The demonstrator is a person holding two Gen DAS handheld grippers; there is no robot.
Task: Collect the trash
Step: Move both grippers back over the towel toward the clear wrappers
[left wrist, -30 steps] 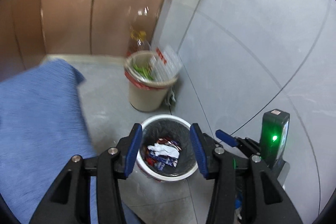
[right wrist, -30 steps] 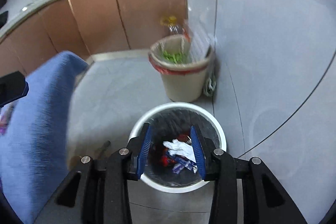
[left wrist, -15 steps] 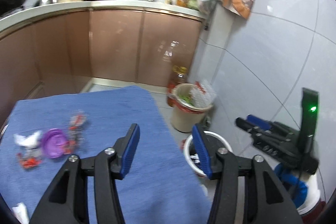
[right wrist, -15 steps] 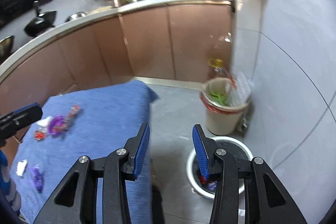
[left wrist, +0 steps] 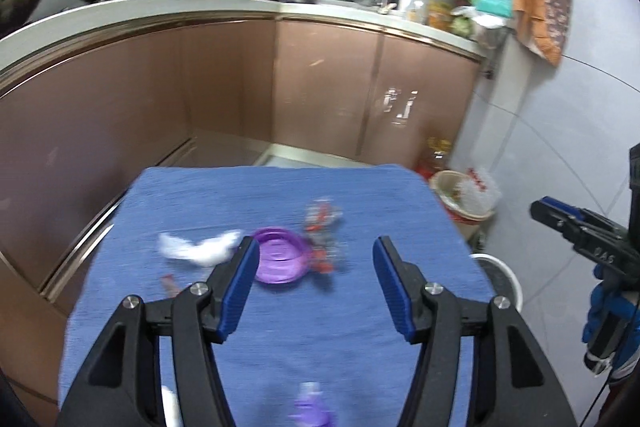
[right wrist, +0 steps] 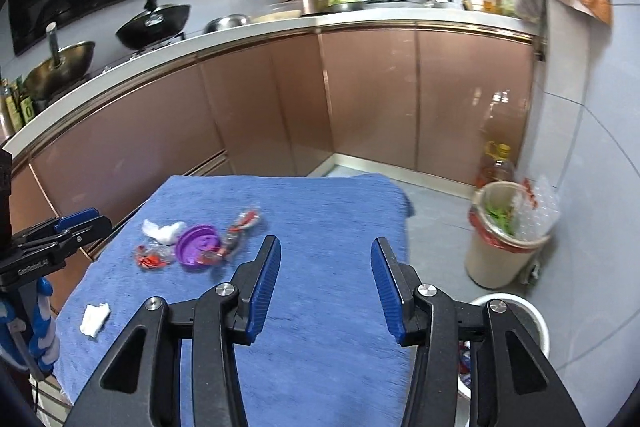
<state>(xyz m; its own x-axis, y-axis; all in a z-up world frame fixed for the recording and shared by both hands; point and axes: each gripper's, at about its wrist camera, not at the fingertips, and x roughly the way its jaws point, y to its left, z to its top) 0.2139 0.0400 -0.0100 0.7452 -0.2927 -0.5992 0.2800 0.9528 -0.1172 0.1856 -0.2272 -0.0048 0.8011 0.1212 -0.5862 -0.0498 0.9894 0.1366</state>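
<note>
Trash lies on the blue-cloth table (right wrist: 328,219): a purple lid (right wrist: 199,241) (left wrist: 279,254), crumpled white tissue (right wrist: 162,229) (left wrist: 198,247), clear red-printed wrappers (right wrist: 242,225) (left wrist: 322,227), a red wrapper (right wrist: 150,259), a white scrap (right wrist: 94,319) and a purple item (left wrist: 312,403) at the near edge. My left gripper (left wrist: 314,275) is open and empty above the table, just short of the lid. My right gripper (right wrist: 324,279) is open and empty over the table's right part. The white bin (right wrist: 532,323) (left wrist: 500,279) stands on the floor to the table's right.
A beige bin (right wrist: 500,247) with a red-rimmed liner and greens stands by the grey wall, with an oil bottle (right wrist: 496,163) behind it. Brown cabinets (right wrist: 360,99) under a white counter run behind the table. Each gripper shows at the other view's edge.
Both grippers have lifted away from above the white bin and swung left, so they face the blue table and its trash. Both stayed open and empty.
</note>
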